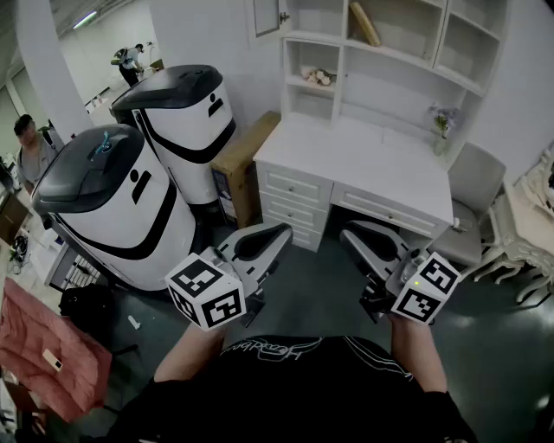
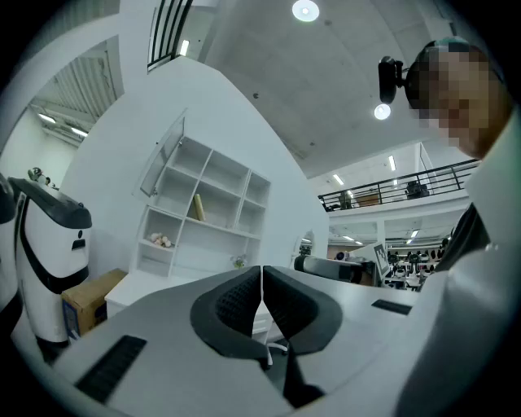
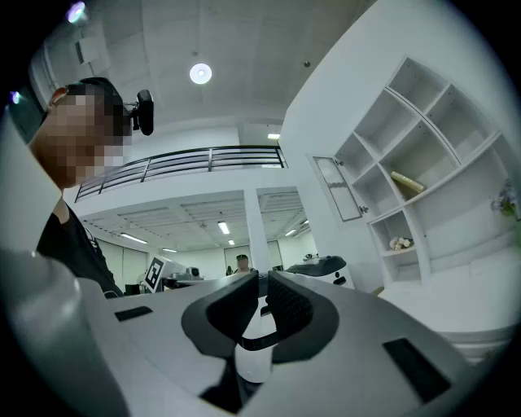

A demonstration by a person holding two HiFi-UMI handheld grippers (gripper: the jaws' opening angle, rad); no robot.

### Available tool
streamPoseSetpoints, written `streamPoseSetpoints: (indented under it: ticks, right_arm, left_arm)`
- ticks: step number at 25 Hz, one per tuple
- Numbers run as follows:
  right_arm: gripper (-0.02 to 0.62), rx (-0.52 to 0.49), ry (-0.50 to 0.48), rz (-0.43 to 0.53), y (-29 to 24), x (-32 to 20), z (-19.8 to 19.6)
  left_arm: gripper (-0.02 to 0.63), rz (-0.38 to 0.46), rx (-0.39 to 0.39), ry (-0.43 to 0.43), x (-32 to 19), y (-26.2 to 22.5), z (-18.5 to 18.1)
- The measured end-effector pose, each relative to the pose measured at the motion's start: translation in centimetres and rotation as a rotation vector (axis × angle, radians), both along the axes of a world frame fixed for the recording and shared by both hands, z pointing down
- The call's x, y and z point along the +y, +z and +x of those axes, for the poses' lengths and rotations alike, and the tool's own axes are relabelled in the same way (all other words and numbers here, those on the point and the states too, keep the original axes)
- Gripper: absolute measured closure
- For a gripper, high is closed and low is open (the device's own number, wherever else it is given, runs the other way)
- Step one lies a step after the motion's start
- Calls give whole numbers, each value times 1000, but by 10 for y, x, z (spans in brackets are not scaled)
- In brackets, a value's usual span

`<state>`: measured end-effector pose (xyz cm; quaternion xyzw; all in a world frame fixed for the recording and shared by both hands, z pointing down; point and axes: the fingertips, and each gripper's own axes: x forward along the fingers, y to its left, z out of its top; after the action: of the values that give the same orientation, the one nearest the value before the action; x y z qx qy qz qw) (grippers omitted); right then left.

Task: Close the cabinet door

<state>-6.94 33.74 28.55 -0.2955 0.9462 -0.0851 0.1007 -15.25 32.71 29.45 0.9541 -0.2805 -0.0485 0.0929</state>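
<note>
Cabinet door (image 1: 267,17), top centre, ajar: best pushed flat, it is judged. Left gripper (image 2: 261,273) closed, empty; right gripper (image 3: 262,281) barely parted.

A robotics lab: bulky white robots (image 1: 130,208) stand beside a white desk (image 1: 363,164) with shelves.

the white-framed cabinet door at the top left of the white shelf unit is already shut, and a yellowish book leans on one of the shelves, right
Not quite: the white-framed cabinet door is open, swung out from the white shelf unit, as the left gripper view shows. The yellowish book does lean on one of the shelves.
</note>
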Motion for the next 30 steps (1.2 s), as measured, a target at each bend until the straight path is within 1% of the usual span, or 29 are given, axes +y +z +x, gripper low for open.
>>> streamPoseSetpoints:
  ticks: [6, 10, 15, 19, 25, 30]
  right_arm:
    - [534, 2, -12, 7, 0, 6, 6]
    - [534, 3, -25, 14, 0, 2, 13]
    - [534, -9, -22, -9, 5, -7, 31]
    - [532, -29, -14, 5, 10, -13, 51]
    - [532, -45, -13, -52, 37, -28, 72]
    - [532, -55, -21, -79, 51, -40, 78]
  left_arm:
    - [580, 21, -12, -13, 7, -5, 6]
    - [580, 24, -8, -21, 3, -4, 15]
    - [580, 15, 0, -28, -6, -1, 31]
    - [580, 11, 10, -35, -13, 7, 45]
    - [580, -23, 13, -58, -28, 28, 56]
    - [580, -50, 17, -82, -45, 36, 57]
